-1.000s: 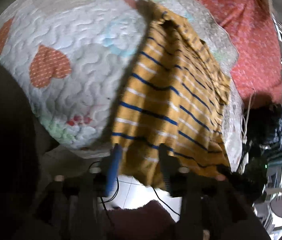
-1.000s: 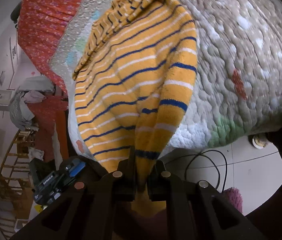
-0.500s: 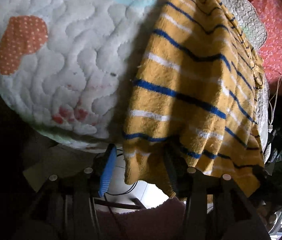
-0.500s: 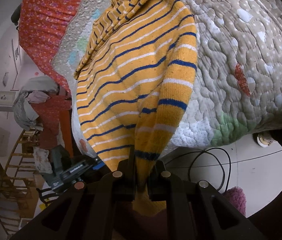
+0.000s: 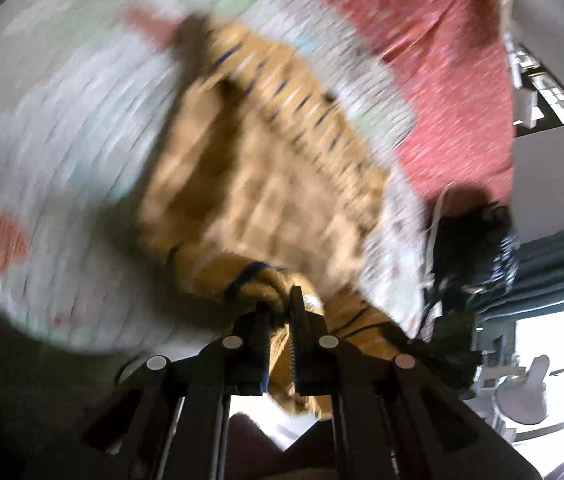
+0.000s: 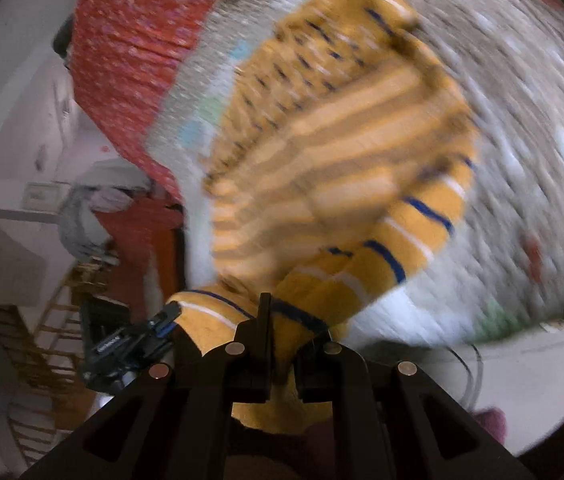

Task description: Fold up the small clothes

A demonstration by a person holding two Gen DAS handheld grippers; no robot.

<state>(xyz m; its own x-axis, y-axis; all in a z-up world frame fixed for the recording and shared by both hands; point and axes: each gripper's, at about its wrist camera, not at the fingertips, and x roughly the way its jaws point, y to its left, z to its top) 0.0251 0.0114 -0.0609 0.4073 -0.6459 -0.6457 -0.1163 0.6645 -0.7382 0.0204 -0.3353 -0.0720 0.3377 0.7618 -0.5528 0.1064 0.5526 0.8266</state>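
Note:
A small yellow garment with blue and white stripes (image 5: 265,168) lies on a white quilted bed cover (image 5: 61,128). It also shows in the right wrist view (image 6: 334,152). My left gripper (image 5: 279,312) is shut on one bottom corner of the garment, which bunches at the fingers. My right gripper (image 6: 282,328) is shut on the other bottom corner. The near hem is lifted and curls over toward the far end. Both views are motion-blurred.
A red patterned blanket (image 5: 434,80) lies beyond the quilt, also seen in the right wrist view (image 6: 133,52). A dark pile (image 5: 474,240) sits at the bed's right edge. Cables (image 6: 470,364) lie on the pale floor below the bed edge.
My left gripper has closed on the garment's bottom corner; it was open around it before. Both grippers now lift the hem up and forward over the garment.

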